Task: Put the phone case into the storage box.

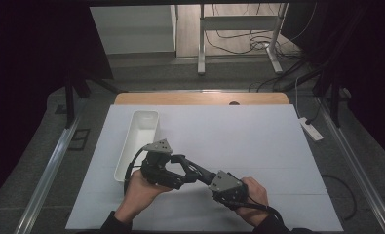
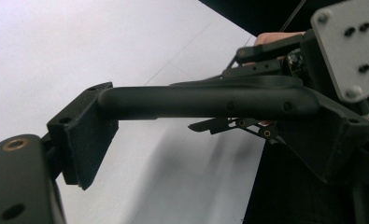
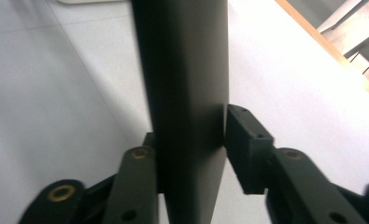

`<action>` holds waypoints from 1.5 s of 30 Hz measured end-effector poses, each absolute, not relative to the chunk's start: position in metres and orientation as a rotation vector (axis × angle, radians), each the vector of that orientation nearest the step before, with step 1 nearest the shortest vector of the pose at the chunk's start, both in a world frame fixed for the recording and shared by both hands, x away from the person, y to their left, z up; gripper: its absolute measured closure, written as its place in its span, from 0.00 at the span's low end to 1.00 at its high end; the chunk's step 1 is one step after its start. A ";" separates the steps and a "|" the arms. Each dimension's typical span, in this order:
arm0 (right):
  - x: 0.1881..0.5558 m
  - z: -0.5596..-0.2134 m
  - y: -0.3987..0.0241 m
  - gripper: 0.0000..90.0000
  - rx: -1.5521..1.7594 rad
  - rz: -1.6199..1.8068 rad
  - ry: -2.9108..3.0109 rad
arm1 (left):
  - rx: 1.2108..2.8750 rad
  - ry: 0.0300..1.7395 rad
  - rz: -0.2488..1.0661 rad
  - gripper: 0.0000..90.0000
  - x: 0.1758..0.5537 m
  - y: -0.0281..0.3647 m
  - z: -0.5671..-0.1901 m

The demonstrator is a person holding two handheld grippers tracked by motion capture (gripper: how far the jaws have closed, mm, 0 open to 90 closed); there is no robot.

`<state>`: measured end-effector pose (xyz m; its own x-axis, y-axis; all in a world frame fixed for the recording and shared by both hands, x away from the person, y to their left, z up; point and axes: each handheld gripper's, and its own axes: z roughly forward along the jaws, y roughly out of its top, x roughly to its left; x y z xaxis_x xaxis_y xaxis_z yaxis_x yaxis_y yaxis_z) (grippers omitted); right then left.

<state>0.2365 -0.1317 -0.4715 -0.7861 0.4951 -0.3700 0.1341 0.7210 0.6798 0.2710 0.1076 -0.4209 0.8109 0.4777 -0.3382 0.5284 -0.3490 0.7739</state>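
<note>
A long black bar [image 2: 205, 100] with small holes is held above the white sheet. In the left gripper view it spans my left gripper [image 2: 203, 137] lengthwise, one end against the near pad [image 2: 84, 135], the other against the far pad [image 2: 322, 140]. In the right gripper view the bar [image 3: 187, 70] stands upright between the jaws of my right gripper [image 3: 191, 140], whose right pad [image 3: 247, 144] touches its edge. From above, the left gripper [image 1: 173, 170] and right gripper [image 1: 207, 178] meet near the table's front, each in a hand.
A long white tray [image 1: 153, 127] lies on the white sheet [image 1: 239, 141] just beyond the left hand. The wooden table edge [image 1: 200, 99] runs along the back. A white power strip [image 1: 311, 129] and cables lie on the floor at the right.
</note>
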 end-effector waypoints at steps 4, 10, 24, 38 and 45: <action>0.232 -0.472 -0.128 0.88 0.415 0.855 2.362 | 1.994 0.760 -0.065 0.15 0.272 0.109 -0.421; 0.230 -0.472 -0.127 0.94 0.385 0.836 2.327 | 1.968 0.777 -0.095 0.14 0.275 0.111 -0.423; 0.230 -0.473 -0.126 0.95 0.406 0.829 2.347 | 1.936 0.815 -0.073 0.00 0.277 0.115 -0.423; 0.242 -0.464 -0.143 0.95 0.518 1.002 2.493 | 2.008 0.728 0.069 0.00 0.272 0.122 -0.426; 0.247 -0.461 -0.151 0.95 0.545 1.072 2.567 | 1.989 0.678 0.074 0.00 0.270 0.127 -0.427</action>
